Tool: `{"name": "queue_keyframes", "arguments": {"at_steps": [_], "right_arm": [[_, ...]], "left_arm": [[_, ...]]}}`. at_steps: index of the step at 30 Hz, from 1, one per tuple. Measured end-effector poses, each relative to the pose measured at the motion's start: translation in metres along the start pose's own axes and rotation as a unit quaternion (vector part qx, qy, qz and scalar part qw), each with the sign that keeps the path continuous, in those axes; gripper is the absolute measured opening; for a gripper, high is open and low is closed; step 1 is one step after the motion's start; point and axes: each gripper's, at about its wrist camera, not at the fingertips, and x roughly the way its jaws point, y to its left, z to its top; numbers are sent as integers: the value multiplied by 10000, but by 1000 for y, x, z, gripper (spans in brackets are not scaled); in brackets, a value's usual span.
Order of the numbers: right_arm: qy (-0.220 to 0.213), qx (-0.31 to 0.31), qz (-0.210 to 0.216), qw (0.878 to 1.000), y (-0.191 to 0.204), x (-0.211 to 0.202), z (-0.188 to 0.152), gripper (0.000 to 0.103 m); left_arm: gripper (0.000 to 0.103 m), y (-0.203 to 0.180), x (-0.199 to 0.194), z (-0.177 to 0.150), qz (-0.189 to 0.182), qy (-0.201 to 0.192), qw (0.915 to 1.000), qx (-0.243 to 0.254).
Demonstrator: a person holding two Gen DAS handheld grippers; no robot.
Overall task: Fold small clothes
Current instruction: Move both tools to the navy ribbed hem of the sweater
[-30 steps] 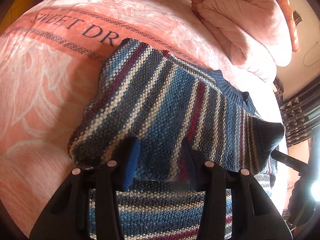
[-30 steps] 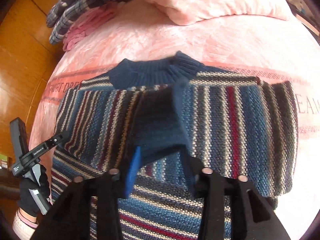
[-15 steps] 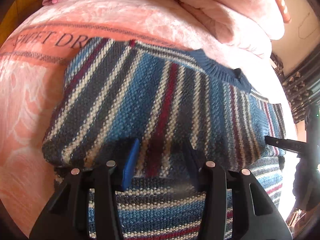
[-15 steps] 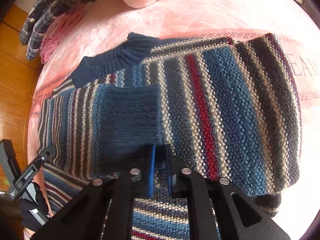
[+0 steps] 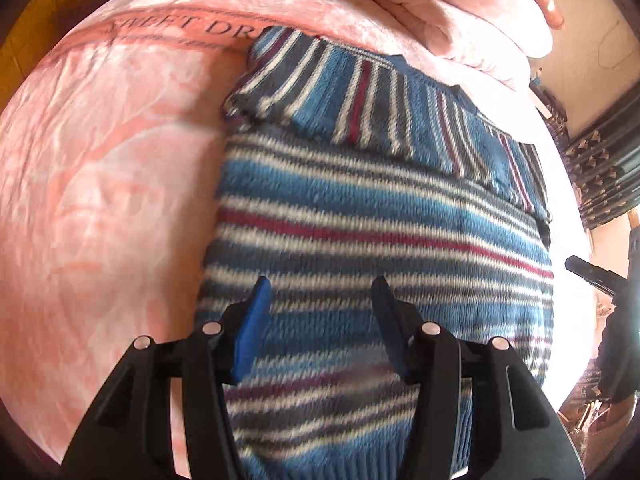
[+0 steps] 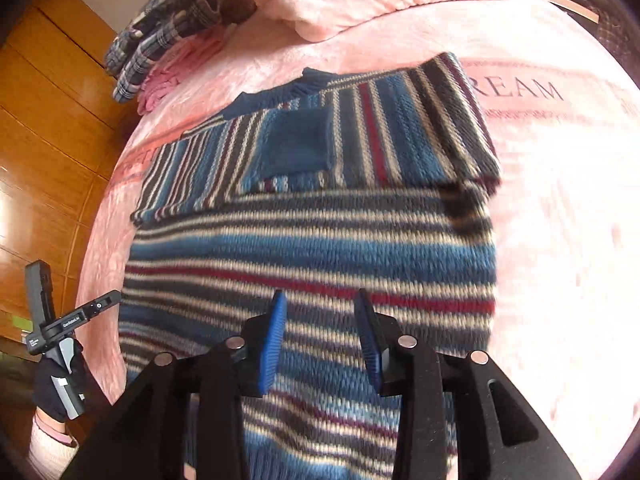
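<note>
Sweater [image 5: 380,216] lies flat on the pink bed [image 5: 100,180], both sleeves folded across its chest below the collar. Left gripper [image 5: 320,312] and right gripper [image 6: 320,324] hover over its lower body, jaws apart, empty. Remaining, likely: hem-to-collar fold.

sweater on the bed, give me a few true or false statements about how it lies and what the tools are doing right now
1. The striped sweater lies on a pink blanket. True.
2. Both sleeves are folded in across the chest. True: the right sleeve and left sleeve lie over it.
3. The right tool is clamped on the hem. False: its jaws are apart, holding nothing.
4. The left tool is open. True.
5. The sweater is already folded in half, bottom to collar. False: the body lies at full length.
6. A plaid garment covers the sweater. False: it lies apart, near the bed's edge.
</note>
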Motion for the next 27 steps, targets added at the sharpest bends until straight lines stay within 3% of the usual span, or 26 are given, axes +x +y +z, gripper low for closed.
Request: {"name": "queue_keyframes", "arguments": {"at_steps": [4,6,14,18,27], "right_arm": [[73,81,-290,9995,-14,-33,-66,42],[132,321,-195,9992,-25,-43,-96,44],[555,1095,-172,9923,-64,-39,-186,47],[684,1246,-115,9898,-70,-27,-202,47],[740,1197,47,9900,-63,-12,-195,49]], "left_arm": [[52,26,-24,-54,222,262,9993,-158],[53,37,-31,-75,239,367,9987,-277],[53,42,-32,-132,-72,733,9967,-338],[53,37,-15,-142,-226,912,9946,-439],[53,25,-3,-144,-247,899,9943,-520]]}}
